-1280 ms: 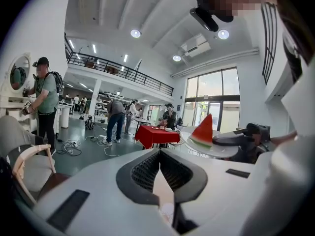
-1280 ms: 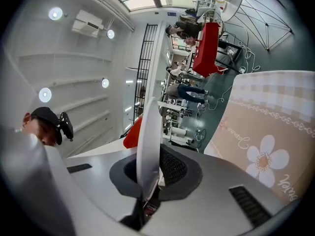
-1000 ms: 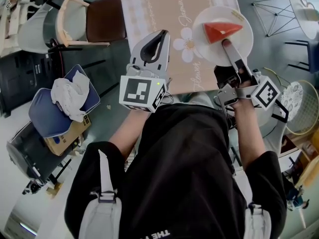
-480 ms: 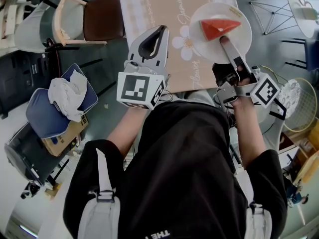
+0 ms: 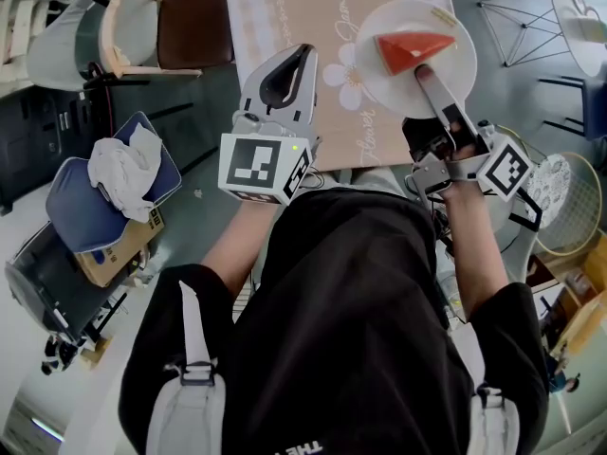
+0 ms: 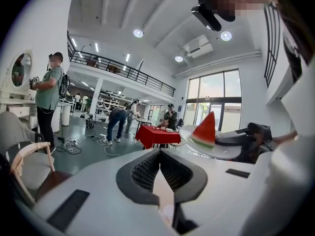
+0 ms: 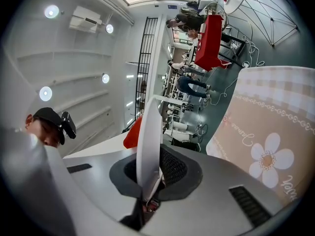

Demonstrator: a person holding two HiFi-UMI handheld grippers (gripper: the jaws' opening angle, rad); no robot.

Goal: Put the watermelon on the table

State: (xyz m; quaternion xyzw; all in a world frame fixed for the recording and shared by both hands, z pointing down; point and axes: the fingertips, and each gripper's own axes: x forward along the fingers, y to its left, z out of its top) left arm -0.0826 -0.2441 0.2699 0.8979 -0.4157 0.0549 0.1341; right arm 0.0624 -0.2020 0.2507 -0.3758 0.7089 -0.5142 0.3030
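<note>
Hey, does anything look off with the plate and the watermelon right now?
Nothing spilled. The right gripper pinches the plate only by its rim; the watermelon slice sits on it.

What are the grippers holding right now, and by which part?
The right gripper clamps the white plate by its near rim, watermelon slice on it; the left gripper holds nothing.

Head view looks steeply down on the tabletop (image 5: 285,17); both gripper views sit close behind their fingers (image 6: 135,173), the right seemingly rolled sideways; all share the plate (image 5: 384,88)
</note>
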